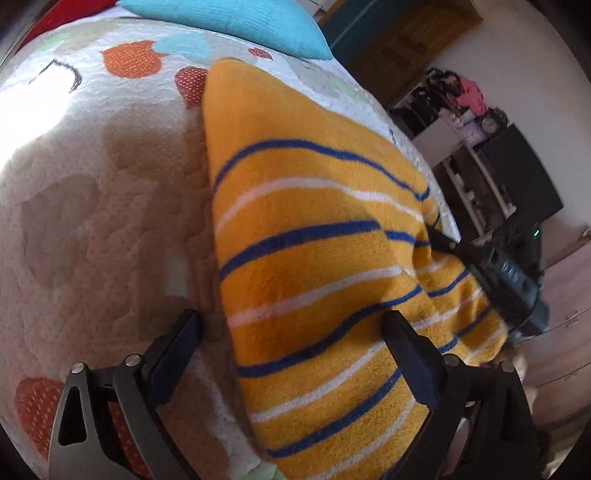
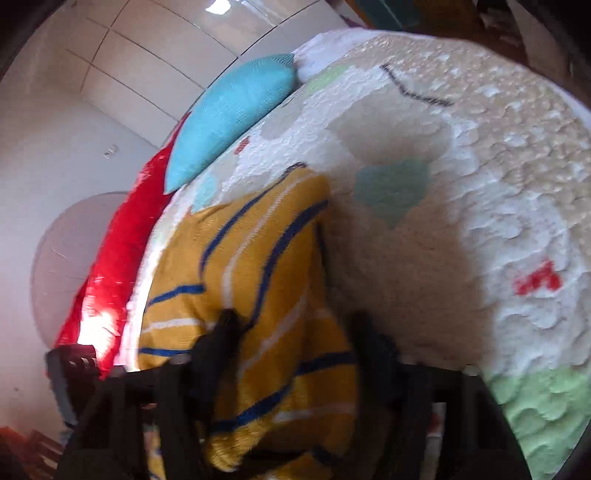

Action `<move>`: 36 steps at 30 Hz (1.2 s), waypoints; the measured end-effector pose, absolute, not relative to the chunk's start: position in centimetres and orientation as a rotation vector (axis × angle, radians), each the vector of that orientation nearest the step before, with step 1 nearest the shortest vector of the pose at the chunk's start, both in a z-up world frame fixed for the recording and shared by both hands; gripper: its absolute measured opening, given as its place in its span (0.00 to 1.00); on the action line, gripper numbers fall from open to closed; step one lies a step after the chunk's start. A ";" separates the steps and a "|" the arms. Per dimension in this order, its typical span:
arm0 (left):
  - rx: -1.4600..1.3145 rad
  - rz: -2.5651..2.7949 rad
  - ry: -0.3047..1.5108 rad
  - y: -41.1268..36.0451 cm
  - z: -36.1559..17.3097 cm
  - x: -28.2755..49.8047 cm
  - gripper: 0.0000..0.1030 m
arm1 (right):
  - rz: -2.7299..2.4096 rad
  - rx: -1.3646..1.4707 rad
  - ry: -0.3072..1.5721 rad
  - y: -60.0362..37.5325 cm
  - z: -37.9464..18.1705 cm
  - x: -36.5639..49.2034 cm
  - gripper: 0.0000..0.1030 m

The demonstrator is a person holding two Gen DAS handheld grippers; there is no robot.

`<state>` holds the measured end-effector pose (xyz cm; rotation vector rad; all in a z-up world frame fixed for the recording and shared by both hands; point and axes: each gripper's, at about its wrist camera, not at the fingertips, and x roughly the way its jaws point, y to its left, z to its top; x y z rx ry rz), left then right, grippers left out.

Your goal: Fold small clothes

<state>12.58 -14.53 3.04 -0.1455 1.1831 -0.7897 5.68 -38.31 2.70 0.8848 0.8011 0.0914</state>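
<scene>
A small yellow garment with blue and white stripes (image 1: pixel 317 266) lies on a quilted bedspread (image 1: pixel 110 192). In the left wrist view my left gripper (image 1: pixel 291 332) is open, its fingers set wide over the garment's near left edge, one finger (image 1: pixel 177 343) on the bedspread and the other (image 1: pixel 410 354) over the cloth. The right gripper's dark body (image 1: pixel 513 280) shows at the garment's right side. In the blurred right wrist view the garment (image 2: pixel 258 295) fills the space between the fingers of my right gripper (image 2: pixel 295 325), which stand apart.
A turquoise pillow (image 1: pixel 236 22) and a red cushion (image 2: pixel 122 251) lie at the head of the bed. Past the bed's right edge stand dark shelves with clutter (image 1: pixel 480 147). The bedspread (image 2: pixel 461 184) stretches bare to the right of the garment.
</scene>
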 end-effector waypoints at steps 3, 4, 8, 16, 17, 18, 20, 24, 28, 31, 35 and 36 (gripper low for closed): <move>-0.146 -0.825 1.172 -14.6 5.6 12.6 0.45 | 0.161 0.892 0.752 -36.9 4.9 6.5 0.32; -0.149 -0.835 1.145 -14.2 6.9 12.7 0.34 | 0.185 0.865 0.730 -36.1 6.3 6.3 0.31; -0.106 -0.816 1.059 -12.7 11.2 12.9 0.34 | 0.211 0.743 0.660 -34.2 9.1 6.1 0.31; 0.162 -0.549 1.090 -11.4 7.2 11.2 0.45 | -0.100 0.580 0.774 -34.5 7.6 2.9 0.41; 0.136 -0.549 1.082 -10.3 7.4 10.5 0.45 | -0.091 0.560 0.749 -34.1 8.8 2.1 0.41; 0.116 -0.544 1.070 -9.8 7.8 10.0 0.45 | -0.067 0.545 0.727 -33.4 10.1 1.4 0.41; 0.079 -0.534 1.033 -8.8 8.5 8.6 0.46 | 0.006 0.505 0.695 -31.6 12.2 0.2 0.41; 0.040 -0.594 1.031 -9.1 8.0 6.1 0.55 | 0.057 0.413 0.725 -28.3 11.8 -0.4 0.48; 0.100 -0.561 1.089 -9.4 5.4 4.0 0.55 | 0.129 0.552 0.929 -28.0 5.4 -0.5 0.06; 0.061 -0.586 1.116 -8.4 5.4 3.5 0.47 | 0.129 0.695 0.927 -29.2 2.8 -3.2 0.05; 0.001 -0.591 1.135 -7.5 4.9 3.1 0.49 | 0.122 0.812 0.893 -30.2 1.6 -5.0 0.03; -0.011 -0.589 1.133 -7.3 5.0 2.9 0.49 | 0.120 0.822 0.886 -30.3 1.6 -5.2 0.03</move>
